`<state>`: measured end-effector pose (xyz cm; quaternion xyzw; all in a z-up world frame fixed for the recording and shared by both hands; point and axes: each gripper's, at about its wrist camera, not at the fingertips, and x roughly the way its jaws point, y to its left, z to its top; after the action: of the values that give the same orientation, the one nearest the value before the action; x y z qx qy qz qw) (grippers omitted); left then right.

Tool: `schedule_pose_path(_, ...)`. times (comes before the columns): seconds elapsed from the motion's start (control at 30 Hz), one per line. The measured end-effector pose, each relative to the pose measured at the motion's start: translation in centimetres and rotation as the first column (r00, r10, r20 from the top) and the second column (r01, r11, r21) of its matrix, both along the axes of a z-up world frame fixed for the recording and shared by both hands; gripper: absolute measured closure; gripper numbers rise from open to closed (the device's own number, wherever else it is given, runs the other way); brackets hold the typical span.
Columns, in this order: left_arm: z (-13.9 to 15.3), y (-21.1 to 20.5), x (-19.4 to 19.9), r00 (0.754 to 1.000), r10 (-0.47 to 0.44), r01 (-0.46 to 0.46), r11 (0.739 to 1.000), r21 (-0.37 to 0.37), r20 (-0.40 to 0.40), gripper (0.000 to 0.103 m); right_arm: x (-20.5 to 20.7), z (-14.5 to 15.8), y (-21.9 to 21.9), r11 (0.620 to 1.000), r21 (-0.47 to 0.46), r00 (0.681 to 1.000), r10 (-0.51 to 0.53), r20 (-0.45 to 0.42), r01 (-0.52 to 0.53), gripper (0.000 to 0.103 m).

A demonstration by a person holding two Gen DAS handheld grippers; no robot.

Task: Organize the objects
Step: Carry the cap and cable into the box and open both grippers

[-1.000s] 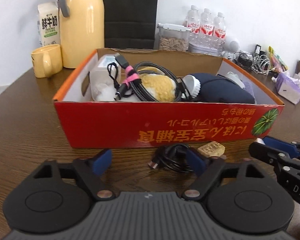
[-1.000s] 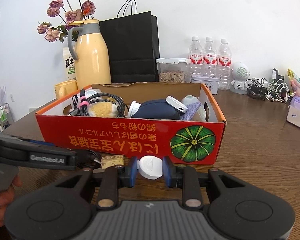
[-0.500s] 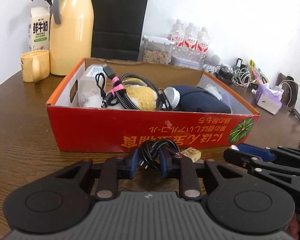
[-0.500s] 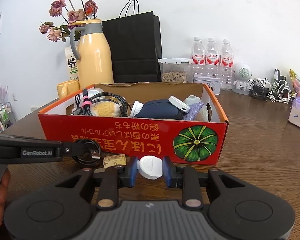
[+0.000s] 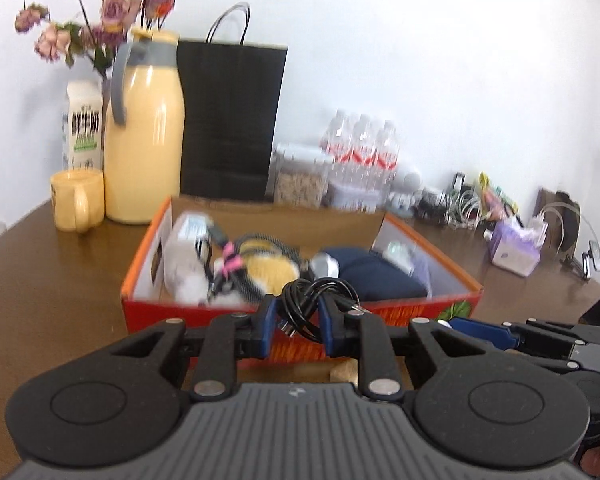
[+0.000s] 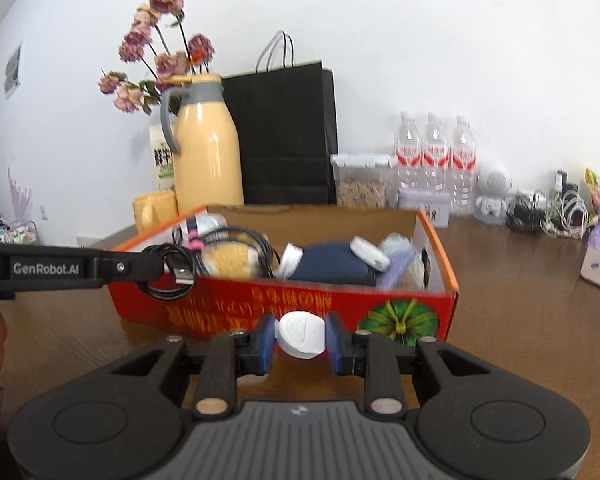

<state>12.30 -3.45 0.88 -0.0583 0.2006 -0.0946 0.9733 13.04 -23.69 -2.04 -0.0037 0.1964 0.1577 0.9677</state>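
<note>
The left gripper [image 5: 296, 330] is clamped across the coiled cable [image 5: 314, 306], light and floppy, and the right gripper [image 6: 300, 338] pinches a small, stiff white cap [image 6: 302, 334], both near the box's [image 6: 448, 272] front edge.

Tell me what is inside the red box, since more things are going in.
The red box holds a coiled braided cable, a navy pouch, a white round case and a white bottle. Anything beneath them is covered.

Red box [image 6: 400, 304] packed nearly full; bare table [image 5: 52, 292] left of it; jug [image 5: 144, 148], bag [image 5: 232, 120] block behind
</note>
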Motion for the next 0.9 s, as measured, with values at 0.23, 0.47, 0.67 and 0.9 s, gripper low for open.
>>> schedule_pose_path(0.23,2.7,-0.4,1.6,0.997,0.014,-0.014,1.000,0.002,0.081,0.080,1.8,3.5,0.5,1.000,-0.003,0.996,0.012,0.091,-0.011,0.077)
schedule_pose_path(0.47,4.1,-0.8,5.3,0.993,0.076,-0.076,0.997,-0.006,0.089,0.080,6.0,5.0,1.4,1.000,0.001,0.995,0.006,0.097,-0.006,0.077)
schedule_pose_path(0.67,3.2,-0.8,8.9,0.989,0.141,-0.140,0.990,-0.030,0.050,0.080,10.3,3.7,2.2,0.999,0.015,0.998,-0.029,0.051,0.028,0.077)
schedule_pose_path(0.9,1.1,-0.6,10.9,0.986,0.164,-0.164,0.986,-0.011,-0.002,0.080,12.3,1.3,2.0,0.998,0.016,0.998,-0.056,-0.008,0.056,0.077)
